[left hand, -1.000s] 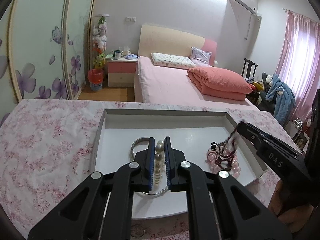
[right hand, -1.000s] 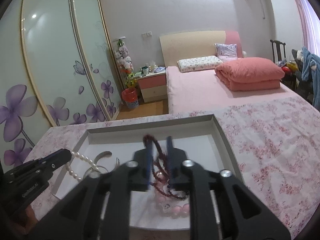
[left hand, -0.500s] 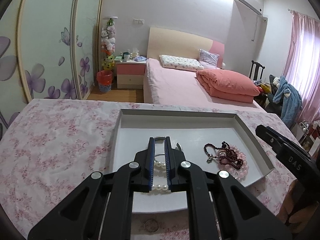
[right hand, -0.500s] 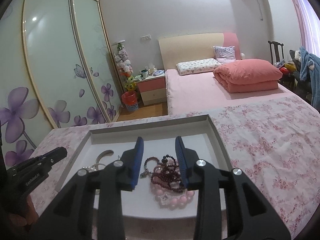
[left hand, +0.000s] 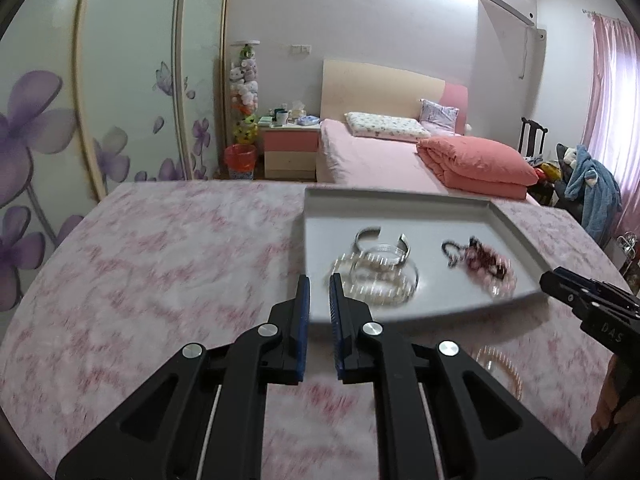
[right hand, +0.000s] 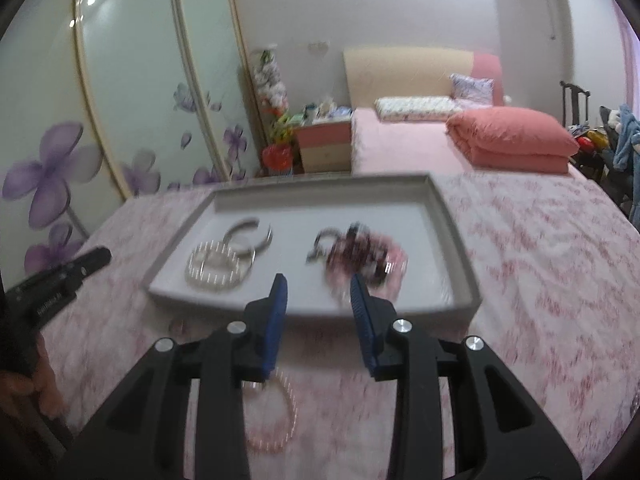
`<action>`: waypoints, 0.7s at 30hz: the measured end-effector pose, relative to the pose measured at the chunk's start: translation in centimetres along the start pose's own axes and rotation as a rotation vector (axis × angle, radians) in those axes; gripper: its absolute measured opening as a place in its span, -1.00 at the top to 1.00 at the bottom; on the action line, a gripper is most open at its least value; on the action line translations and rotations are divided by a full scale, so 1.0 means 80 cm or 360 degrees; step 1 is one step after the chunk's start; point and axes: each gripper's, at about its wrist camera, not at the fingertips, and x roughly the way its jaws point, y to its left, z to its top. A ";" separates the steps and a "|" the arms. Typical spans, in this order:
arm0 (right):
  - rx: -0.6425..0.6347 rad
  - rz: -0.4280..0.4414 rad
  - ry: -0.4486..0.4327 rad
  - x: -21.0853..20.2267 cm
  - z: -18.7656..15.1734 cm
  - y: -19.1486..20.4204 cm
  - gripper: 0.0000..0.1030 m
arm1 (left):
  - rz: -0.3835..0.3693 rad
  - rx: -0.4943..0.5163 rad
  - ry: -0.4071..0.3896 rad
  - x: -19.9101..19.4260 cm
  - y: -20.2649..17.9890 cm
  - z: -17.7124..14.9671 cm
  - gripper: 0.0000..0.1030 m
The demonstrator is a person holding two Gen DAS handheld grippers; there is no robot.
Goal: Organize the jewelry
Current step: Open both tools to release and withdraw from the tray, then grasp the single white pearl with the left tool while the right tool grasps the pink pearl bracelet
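Observation:
A grey tray [left hand: 400, 196] [right hand: 320, 184] lies on the floral tablecloth. In it are a white pearl strand [left hand: 372, 284] [right hand: 216, 268], silver bangles [left hand: 384, 240] [right hand: 248, 232] and a heap of dark red and pink bead bracelets [left hand: 480, 258] [right hand: 356, 252]. My left gripper [left hand: 319, 280] hovers just short of the tray's near left corner, shut with nothing between its pads. My right gripper [right hand: 318, 280] hangs before the tray's near edge, open and empty. A beaded bracelet [left hand: 500, 368] [right hand: 276, 412] lies on the cloth under my right gripper.
Each gripper shows in the other's view, the left gripper [right hand: 72, 270] left of the tray and the right gripper [left hand: 580, 292] right of it. A pink bed [left hand: 380, 160], a nightstand [left hand: 290, 148] and wardrobe doors [left hand: 120, 100] stand beyond the table.
The left gripper let go of the pearl strand, which now lies in the tray. The right gripper released the dark beads and opened. Both grippers drew back off the tray.

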 end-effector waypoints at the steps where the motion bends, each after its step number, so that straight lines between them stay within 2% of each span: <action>1: -0.0016 0.0009 0.0039 0.001 -0.007 0.003 0.35 | 0.0012 0.0007 0.0012 -0.005 0.004 -0.009 0.78; 9: -0.0154 0.0017 0.0263 0.017 -0.049 0.024 0.40 | -0.0002 0.0009 0.0105 -0.015 0.011 -0.044 0.77; 13: -0.0209 0.0005 0.0347 0.028 -0.058 0.034 0.45 | -0.0013 0.0028 0.0121 -0.013 0.006 -0.052 0.45; 14: -0.0226 -0.0005 0.0363 0.030 -0.060 0.035 0.46 | -0.0018 0.0033 0.0121 -0.013 0.005 -0.053 0.43; 16: -0.0264 -0.0039 0.0373 0.033 -0.064 0.039 0.59 | -0.0030 0.0045 0.0126 -0.013 0.002 -0.056 0.43; 18: -0.0306 -0.0077 0.0359 0.033 -0.066 0.041 0.83 | -0.0040 0.0057 0.0135 -0.011 -0.003 -0.057 0.42; 21: -0.0280 -0.0118 0.0352 0.034 -0.067 0.032 0.87 | -0.0053 0.0076 0.0150 -0.008 -0.010 -0.060 0.35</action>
